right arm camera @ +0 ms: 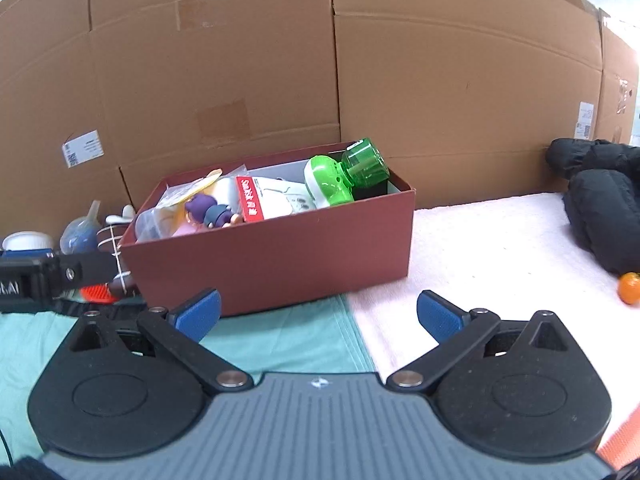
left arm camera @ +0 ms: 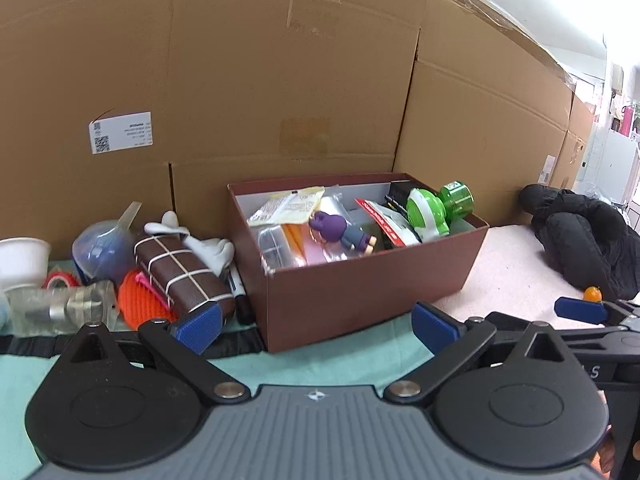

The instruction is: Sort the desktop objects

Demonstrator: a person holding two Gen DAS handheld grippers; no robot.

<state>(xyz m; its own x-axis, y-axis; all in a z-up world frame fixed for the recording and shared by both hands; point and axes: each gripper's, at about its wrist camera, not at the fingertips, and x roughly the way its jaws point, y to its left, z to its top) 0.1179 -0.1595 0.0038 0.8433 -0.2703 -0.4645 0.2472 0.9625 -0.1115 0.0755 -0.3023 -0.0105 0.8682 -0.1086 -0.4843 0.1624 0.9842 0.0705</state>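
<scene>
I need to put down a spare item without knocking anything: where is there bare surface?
Free: the pink towel between the dark red cardboard box and the black jacket, apart from a small orange fruit; also the teal cloth before the box. Crowded: the pile left of the box around the brown grid-patterned pouch.

Backdrop: tall cardboard panels [right arm camera: 440,80] along the desk's back edge, one bearing a white label [left arm camera: 120,133].
Desk cover: green cloth [right arm camera: 288,340] left, pink towel [right arm camera: 500,248] right.
Far right: bright white room [left arm camera: 616,160].
</scene>
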